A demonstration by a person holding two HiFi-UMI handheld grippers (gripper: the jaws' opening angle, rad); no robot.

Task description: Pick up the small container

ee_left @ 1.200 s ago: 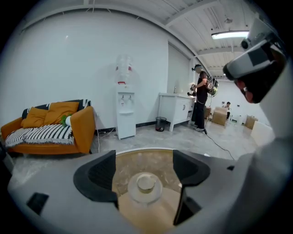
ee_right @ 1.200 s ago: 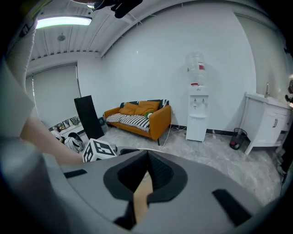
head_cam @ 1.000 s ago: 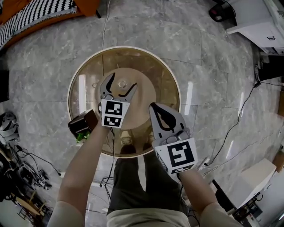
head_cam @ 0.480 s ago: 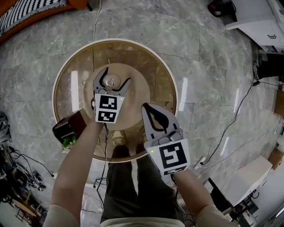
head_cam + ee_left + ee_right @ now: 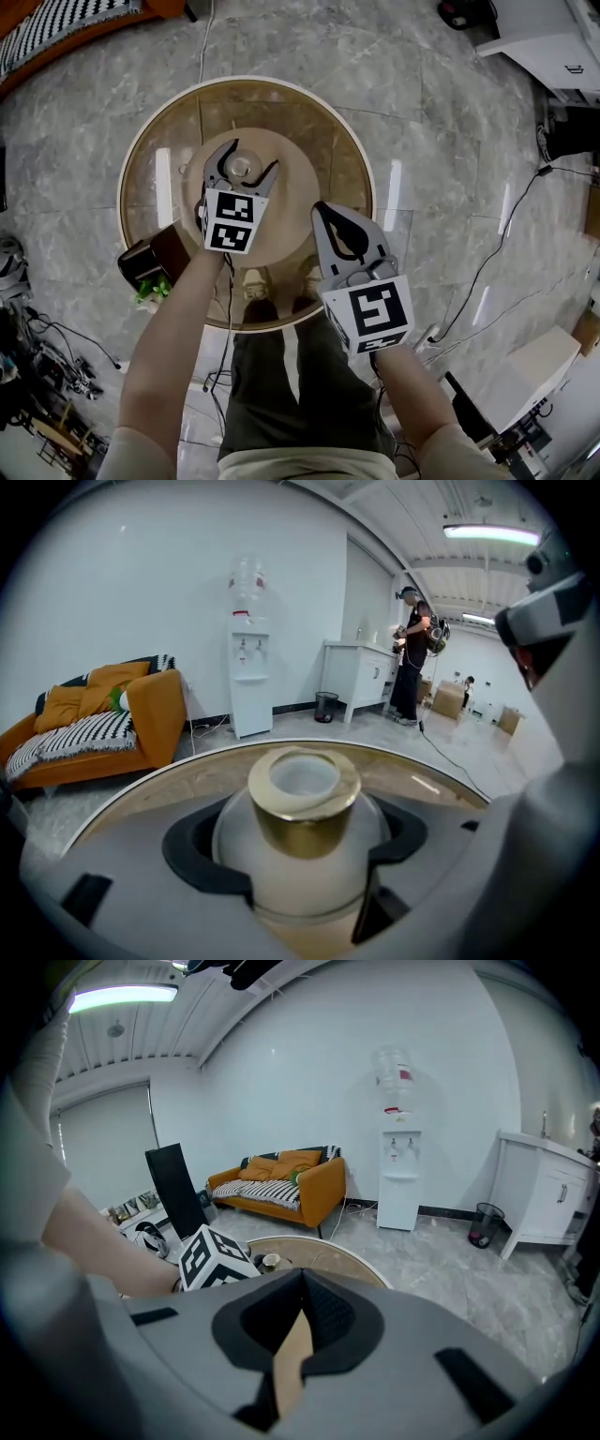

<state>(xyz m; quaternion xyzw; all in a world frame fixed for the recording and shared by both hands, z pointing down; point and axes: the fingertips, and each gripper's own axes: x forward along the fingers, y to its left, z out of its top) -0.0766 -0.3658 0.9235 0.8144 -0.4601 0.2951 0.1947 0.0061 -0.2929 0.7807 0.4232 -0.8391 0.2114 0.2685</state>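
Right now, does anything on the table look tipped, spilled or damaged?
Nothing stands out. The small container stands upright at the middle of the round table, with no spill or break showing; the left gripper is closing its jaws around it.

Round glass-top table (image 5: 314, 131) on marble floor (image 5: 450, 141); small container (image 5: 241, 168) stands upright approx. at its ctr.

Gold-necked white container (image 5: 302, 855); orange sofa (image 5: 150, 714)

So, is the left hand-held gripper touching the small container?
Cannot tell. The left gripper view shows the left hand-held gripper closing around the small container, but neither contact nor gap is plain.
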